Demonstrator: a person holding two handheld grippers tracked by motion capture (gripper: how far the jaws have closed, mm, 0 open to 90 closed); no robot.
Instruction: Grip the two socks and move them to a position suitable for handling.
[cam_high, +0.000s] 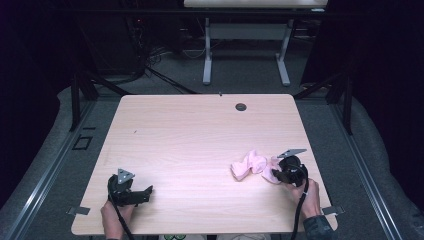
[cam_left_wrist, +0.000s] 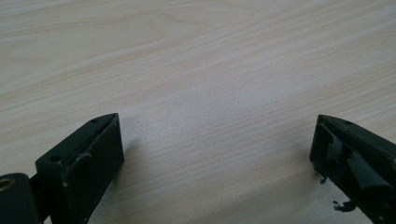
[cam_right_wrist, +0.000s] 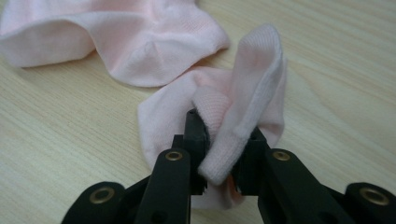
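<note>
Two pale pink socks lie on the right side of the light wooden table (cam_high: 200, 130). One sock (cam_high: 248, 165) (cam_right_wrist: 140, 32) rests flat and loose. The other sock (cam_high: 270, 171) (cam_right_wrist: 261, 65) is bunched, with a fold of it pinched between the jaws of my right gripper (cam_high: 277, 175) (cam_right_wrist: 223, 140), which is shut on it. My left gripper (cam_high: 146, 192) (cam_left_wrist: 217, 140) sits low over bare wood near the front left corner, its jaws wide open with nothing between them.
A dark round grommet (cam_high: 241, 106) sits near the table's far edge. Beyond the table stand the white legs of another desk (cam_high: 207, 55) with cables on the floor. Metal rails (cam_high: 45, 170) run along both sides.
</note>
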